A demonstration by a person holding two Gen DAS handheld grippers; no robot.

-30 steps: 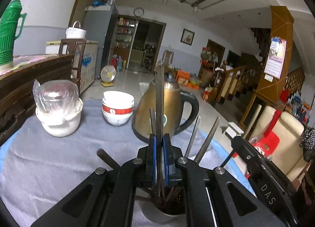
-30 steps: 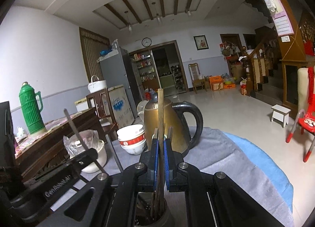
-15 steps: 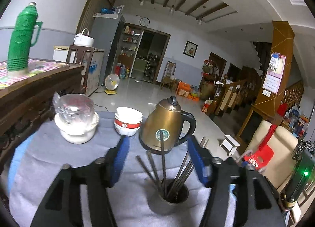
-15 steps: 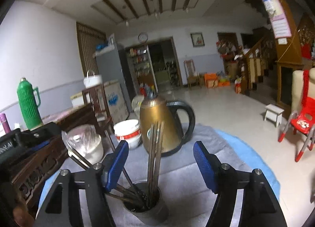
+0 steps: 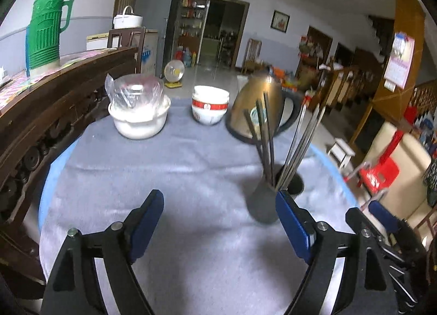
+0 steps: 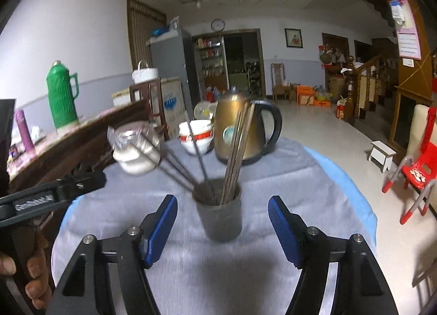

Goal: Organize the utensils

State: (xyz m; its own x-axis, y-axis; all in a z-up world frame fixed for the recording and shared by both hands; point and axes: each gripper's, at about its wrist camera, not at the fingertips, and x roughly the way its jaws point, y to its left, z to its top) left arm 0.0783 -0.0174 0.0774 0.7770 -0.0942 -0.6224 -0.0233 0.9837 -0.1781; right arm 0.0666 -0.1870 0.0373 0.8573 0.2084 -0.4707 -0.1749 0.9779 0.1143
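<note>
A dark metal cup (image 6: 220,212) stands on the grey cloth and holds several chopsticks (image 6: 237,148) that fan out from it. The cup also shows in the left wrist view (image 5: 269,200) with its chopsticks (image 5: 266,137). My right gripper (image 6: 222,229) is open and empty, just short of the cup, with the cup between its blue pads. My left gripper (image 5: 220,219) is open and empty, to the left of the cup and a little back from it. The left gripper's body shows at the left of the right wrist view (image 6: 54,196).
A gold kettle (image 6: 240,129), stacked white and red bowls (image 5: 210,108) and a white bowl with a plastic-wrapped lid (image 5: 138,115) stand at the table's far side. A dark wooden sideboard with a green thermos (image 5: 45,31) runs along the left. A red chair (image 6: 418,167) stands on the right.
Both grippers were shut on chopsticks above the cup a second ago. They opened, left the chopsticks in the cup, and drew back from it.
</note>
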